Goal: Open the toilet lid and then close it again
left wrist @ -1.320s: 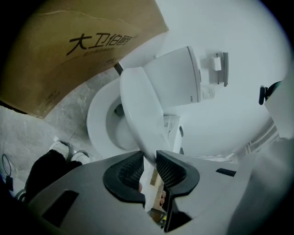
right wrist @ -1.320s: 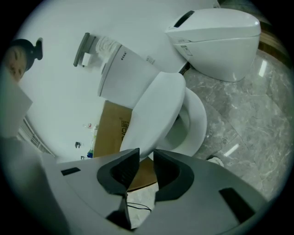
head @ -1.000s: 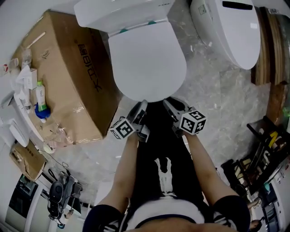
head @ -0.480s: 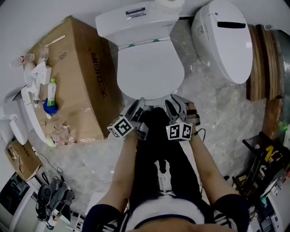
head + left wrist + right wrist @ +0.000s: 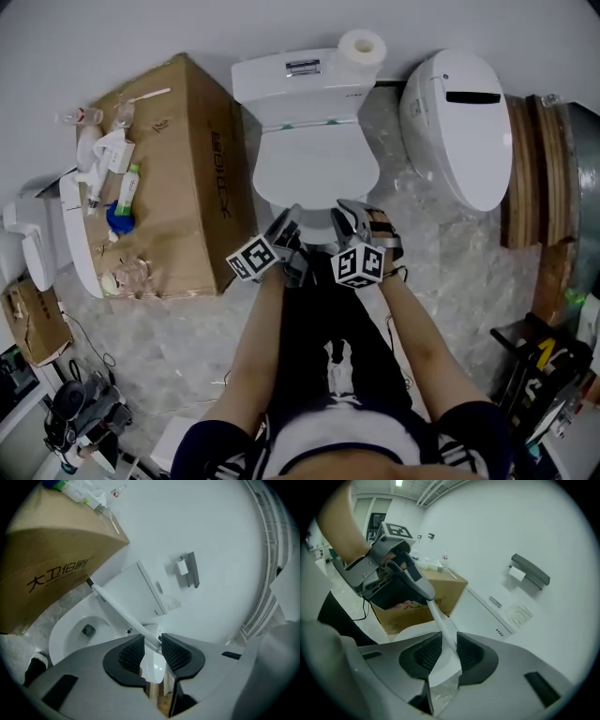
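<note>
- Nearest us, our left forearm [image 5: 251, 347] and right forearm [image 5: 417, 337] reach out side by side. The wrists are close together and both claws tip downward at the front edge of the toilet.
- The left gripper [image 5: 289, 221] is rolled so that one jaw sits over the toilet lid [image 5: 314, 169] and the other under it. Its jaws have just been widening and stand very wide. The lid's front lip still fills the gap between the pads, so we judge it held rather than loose.
- The right gripper [image 5: 349, 214] sits just beside it on the same lip. Its jaws have just been closing, and the white edge runs between the pads and fills the space. We judge that this one grips too.
- The lid hangs partway open. Its front edge is lifted clear of the bowl [image 5: 75, 630], whose opening shows beneath, and its rear edge is hinged by the tank [image 5: 298, 82].
- We expect the lid to be light, stiff moulded plastic, glossy and therefore slippery. The thin front lip looks like the only handhold, and the ribbed pads should help there.
- Because the lid swings on its hinge, our wrists must follow its arc. A slip would probably let it slam.
- Farthest off, a paper roll [image 5: 362, 45] stands on the tank, and a cardboard box [image 5: 178, 178] sits close against the toilet's left side.
</note>
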{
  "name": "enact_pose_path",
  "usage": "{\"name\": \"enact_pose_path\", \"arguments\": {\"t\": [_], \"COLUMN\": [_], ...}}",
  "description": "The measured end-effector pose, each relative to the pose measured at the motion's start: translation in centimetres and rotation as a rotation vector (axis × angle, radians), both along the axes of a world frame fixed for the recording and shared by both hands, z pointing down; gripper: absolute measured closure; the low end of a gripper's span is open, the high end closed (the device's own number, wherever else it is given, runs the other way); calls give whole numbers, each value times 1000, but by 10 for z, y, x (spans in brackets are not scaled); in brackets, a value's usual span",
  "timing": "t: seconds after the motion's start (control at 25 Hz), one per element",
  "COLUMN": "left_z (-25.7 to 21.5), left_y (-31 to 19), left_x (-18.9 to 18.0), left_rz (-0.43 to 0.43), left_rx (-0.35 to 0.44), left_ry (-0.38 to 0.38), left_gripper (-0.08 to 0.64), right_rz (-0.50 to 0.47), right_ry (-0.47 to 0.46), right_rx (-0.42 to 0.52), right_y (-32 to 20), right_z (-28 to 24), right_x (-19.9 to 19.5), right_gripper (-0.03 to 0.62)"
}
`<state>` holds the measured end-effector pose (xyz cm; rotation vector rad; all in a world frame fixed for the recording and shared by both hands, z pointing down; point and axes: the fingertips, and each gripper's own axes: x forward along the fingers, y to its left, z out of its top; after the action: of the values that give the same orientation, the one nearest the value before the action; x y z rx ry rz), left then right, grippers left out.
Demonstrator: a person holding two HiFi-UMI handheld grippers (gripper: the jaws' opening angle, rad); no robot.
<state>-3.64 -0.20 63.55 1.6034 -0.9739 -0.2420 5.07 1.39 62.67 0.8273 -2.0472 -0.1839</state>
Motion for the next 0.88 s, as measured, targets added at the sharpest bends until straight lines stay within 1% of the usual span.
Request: {"name": "enact_pose_path", "arguments": {"t": [0.08,0.16,0.24,0.28,0.32,0.44,0.56,0.68,0.72,0.88], "left_z": [-4,-8,-14,-19,-24,-41,-58,-76,-81,-103], "left_y": [-5,-9,-13,-15,-17,-20,-30,-47,-53,-73], "left_x": [1,1,-3,-8,-14,-34,-51,-59,-60,-54], "left_rz": [27,78,122,131,133,127,153,206,230,372], "left_rx": [-6,-7,6,17,26,40,70,124,152,325], "left_ry": [-4,-41,-127,-173,-206,-251,-356,-457,-502,-745], "left_gripper": [445,445,457,495,510,517,528,535,535,535], "right_rz": [8,17,38,53,69,110,133,155,158,157], "right_ry": [-18,-27,-33,-39,-48,-77,-97,-118,-121,-116], "right_rx": [-42,-64,-72,-76,-83,-102,-106,-123,-129,-147], "right_y": [-7,-14,-24,-30,-37,-55,-72,-87,-92,-106], "right_z": [-4,-9,-15,-19,-23,-33,-42,-49,-50,-55], "right_x": [0,0,0,0,-1,-2,-2,-1,-1,0], "right_gripper": [500,500,500,500,500,500,499,497,497,495]}}
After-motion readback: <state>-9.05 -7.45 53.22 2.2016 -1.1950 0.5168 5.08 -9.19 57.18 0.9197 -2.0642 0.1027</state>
